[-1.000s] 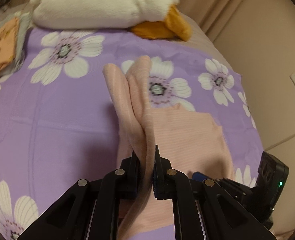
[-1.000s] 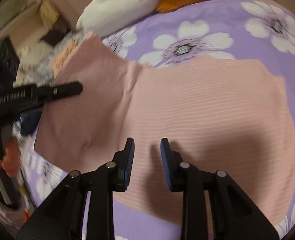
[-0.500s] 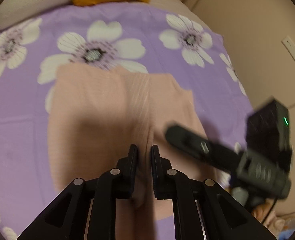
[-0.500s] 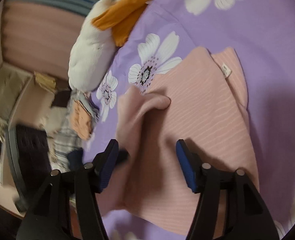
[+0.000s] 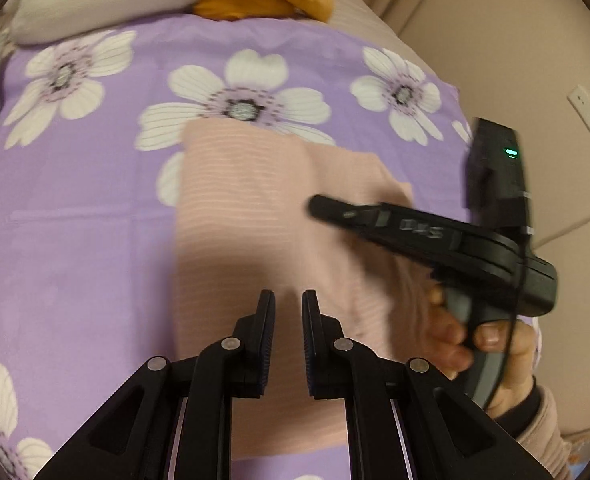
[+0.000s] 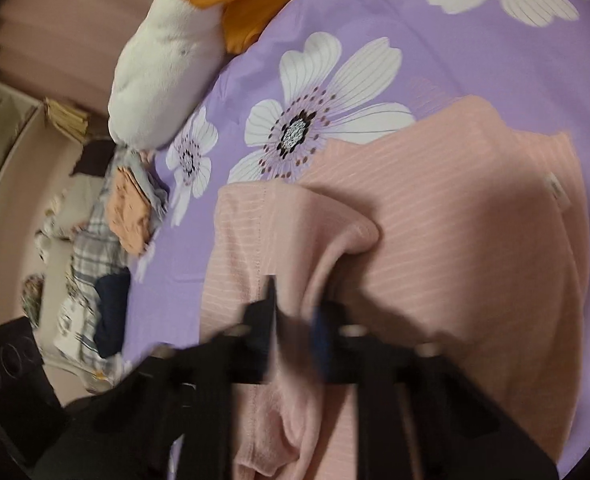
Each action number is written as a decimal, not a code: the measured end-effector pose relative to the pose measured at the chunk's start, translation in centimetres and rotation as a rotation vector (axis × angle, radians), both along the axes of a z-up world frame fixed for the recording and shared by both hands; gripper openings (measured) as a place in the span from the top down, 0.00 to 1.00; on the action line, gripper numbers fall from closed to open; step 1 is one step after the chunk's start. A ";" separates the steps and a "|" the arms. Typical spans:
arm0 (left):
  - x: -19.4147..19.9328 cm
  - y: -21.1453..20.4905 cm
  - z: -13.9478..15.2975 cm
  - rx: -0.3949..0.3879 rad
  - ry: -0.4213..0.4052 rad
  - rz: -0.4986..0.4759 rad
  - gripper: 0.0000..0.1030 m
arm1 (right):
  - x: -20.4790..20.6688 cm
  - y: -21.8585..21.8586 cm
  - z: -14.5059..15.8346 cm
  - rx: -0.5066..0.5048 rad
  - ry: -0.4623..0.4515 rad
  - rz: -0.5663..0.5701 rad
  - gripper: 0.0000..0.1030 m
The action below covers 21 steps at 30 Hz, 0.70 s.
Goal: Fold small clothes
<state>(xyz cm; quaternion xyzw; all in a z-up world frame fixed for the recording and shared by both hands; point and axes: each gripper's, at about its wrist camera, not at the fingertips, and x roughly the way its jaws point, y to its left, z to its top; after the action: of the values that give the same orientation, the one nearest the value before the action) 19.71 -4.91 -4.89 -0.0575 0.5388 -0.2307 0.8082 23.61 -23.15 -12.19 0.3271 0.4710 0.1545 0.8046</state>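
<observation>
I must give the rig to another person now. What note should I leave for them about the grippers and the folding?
Left gripper: open, holding nothing, over the near part of the pink garment.
Right gripper: blurred; a raised fold of the pink cloth runs between its fingers, apparently pinched.
The garment lies on the purple flowered sheet, one side already folded over the body.
Left to do: lay down the held fold, finish folding, smooth it.

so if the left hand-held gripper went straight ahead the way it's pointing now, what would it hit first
Most likely the pink ribbed garment lying on the purple flowered bedsheet: the left hand-held gripper is open just above it, though depth is hard to judge.
</observation>
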 end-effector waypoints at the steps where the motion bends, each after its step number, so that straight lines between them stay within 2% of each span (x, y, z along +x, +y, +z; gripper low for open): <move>1: 0.0 0.5 0.0 -0.002 0.000 0.007 0.92 | -0.1 -0.1 0.5 -0.012 -0.023 0.000 0.91; 5: 0.0 2.0 0.2 -0.012 -0.007 0.034 0.92 | -1.0 -1.6 4.3 -0.025 -0.150 -0.011 0.91; 9: 0.0 2.4 0.2 -0.031 -0.008 0.040 0.92 | -1.9 -3.7 6.5 -0.113 -0.176 -0.032 0.91; 14: 0.0 1.8 -0.3 -0.024 -0.002 0.022 0.92 | -2.0 -6.2 5.4 -0.170 -0.136 -0.083 0.91; 19: 0.4 0.6 -0.8 -0.026 0.006 0.005 0.92 | -1.1 -7.8 2.5 -0.221 -0.055 -0.126 0.90; 21: 0.5 0.1 -1.2 -0.028 0.013 -0.007 0.92 | -0.8 -8.2 1.4 -0.252 -0.025 -0.137 0.87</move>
<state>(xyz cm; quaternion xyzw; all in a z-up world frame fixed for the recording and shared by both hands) 20.24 -4.77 -6.05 -0.0684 0.5410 -0.2404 0.8030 22.84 -31.31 -10.75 0.2531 0.4530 0.0428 0.8538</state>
